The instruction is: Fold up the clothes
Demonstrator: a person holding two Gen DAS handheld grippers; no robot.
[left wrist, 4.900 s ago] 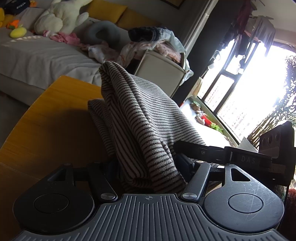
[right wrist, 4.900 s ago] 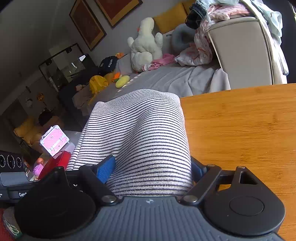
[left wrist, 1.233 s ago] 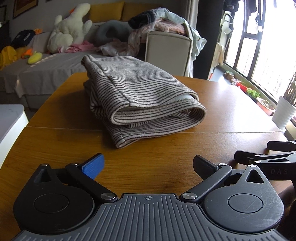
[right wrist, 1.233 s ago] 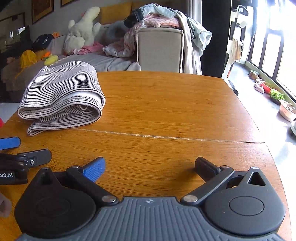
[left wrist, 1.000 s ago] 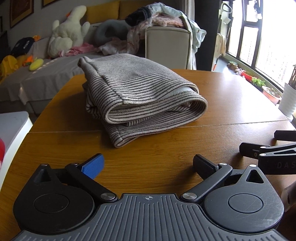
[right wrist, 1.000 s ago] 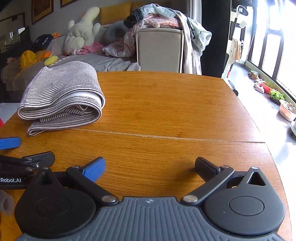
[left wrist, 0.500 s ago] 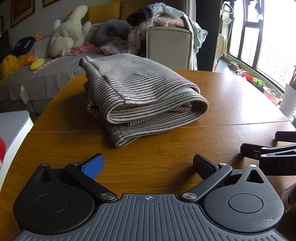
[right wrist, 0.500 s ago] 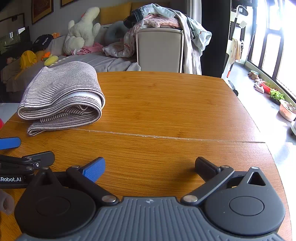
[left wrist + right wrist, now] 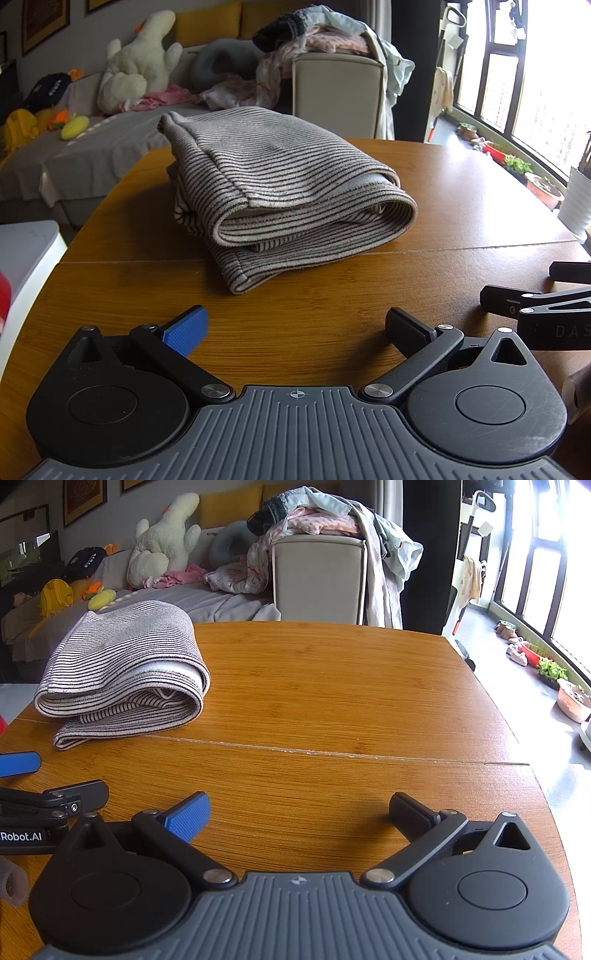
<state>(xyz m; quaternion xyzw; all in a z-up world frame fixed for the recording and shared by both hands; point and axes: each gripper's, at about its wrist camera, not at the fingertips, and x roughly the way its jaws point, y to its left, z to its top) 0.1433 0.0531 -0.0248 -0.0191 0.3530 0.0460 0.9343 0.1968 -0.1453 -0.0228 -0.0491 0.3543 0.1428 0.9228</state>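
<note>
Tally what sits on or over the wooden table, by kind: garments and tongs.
Folded striped garment: 1, lying on the wooden table
Tongs: 2, left tongs and right tongs, both open and empty
Total: 3

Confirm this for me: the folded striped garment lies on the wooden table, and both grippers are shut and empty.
Not quite. The folded striped garment does lie on the wooden table, but the left gripper and right gripper are open, not shut; each wrist view shows its fingers spread wide and empty.
</note>
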